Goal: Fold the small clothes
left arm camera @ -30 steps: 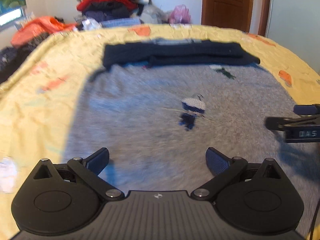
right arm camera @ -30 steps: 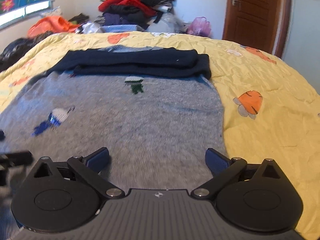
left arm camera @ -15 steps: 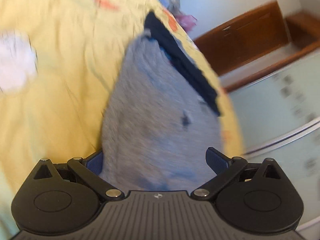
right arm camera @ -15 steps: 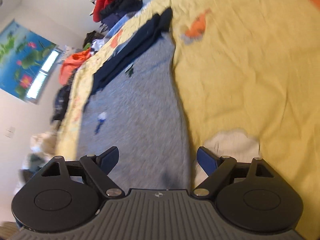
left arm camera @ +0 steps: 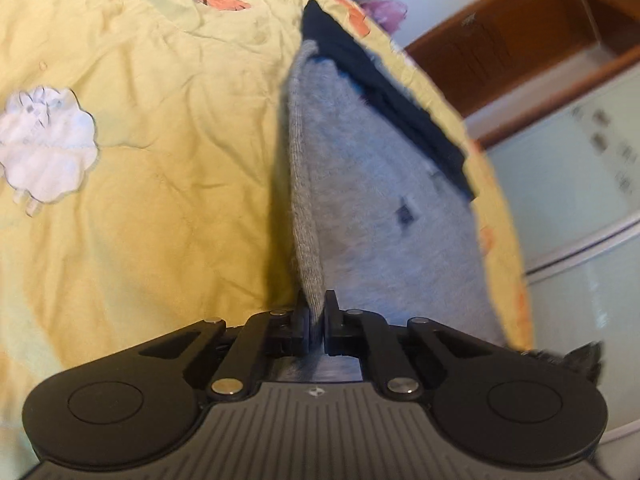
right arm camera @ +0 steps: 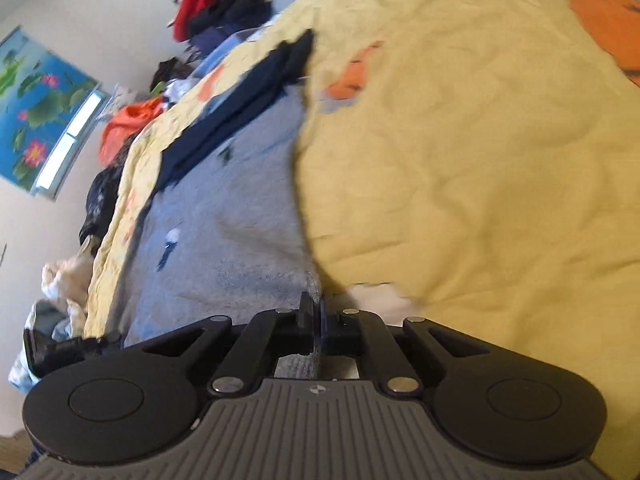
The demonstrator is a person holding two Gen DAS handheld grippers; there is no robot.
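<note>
Through the left wrist camera I saw my left gripper [left arm camera: 317,322] pinching the near left edge of the grey sweater [left arm camera: 384,216], its jaws having just closed on the knit. The sweater lay flat on the yellow bedspread [left arm camera: 152,168], its dark navy sleeves [left arm camera: 392,100] folded across the far end.

Through the right wrist camera my right gripper [right arm camera: 316,326] had likewise just closed, clamped on the sweater's [right arm camera: 228,236] near right edge. A pile of clothes [right arm camera: 224,4] sat beyond the bedspread [right arm camera: 480,168].
</note>
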